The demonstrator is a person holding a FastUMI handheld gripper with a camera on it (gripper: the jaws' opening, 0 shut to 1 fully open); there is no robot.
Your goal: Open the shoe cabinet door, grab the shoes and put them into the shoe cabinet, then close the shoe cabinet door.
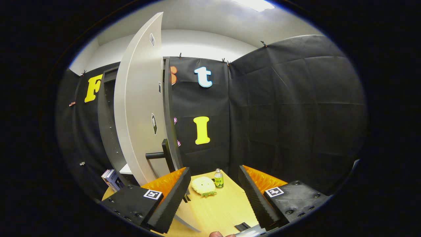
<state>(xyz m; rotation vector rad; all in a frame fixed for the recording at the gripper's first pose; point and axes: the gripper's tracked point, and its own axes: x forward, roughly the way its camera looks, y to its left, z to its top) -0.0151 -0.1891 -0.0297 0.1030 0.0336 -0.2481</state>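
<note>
The shoe cabinet (107, 131) stands dark and tall ahead on the left. Its pale grey door (138, 108) is swung open toward me and rises above my left finger. A black bar handle (161, 154) sticks out of the door just above that fingertip, apart from it. My gripper (213, 170) is open, with nothing between its fingers. Beyond the fingers, a pale yellow soft item (204, 186), possibly a slipper, lies on the wooden table (223, 210).
A small green-labelled bottle (218, 178) stands right beside the yellow item. Books (111, 179) lean by the foot of the cabinet. A small black piece (242, 226) lies on the near table by my right finger. A person's fingertip (216, 234) shows at the near edge.
</note>
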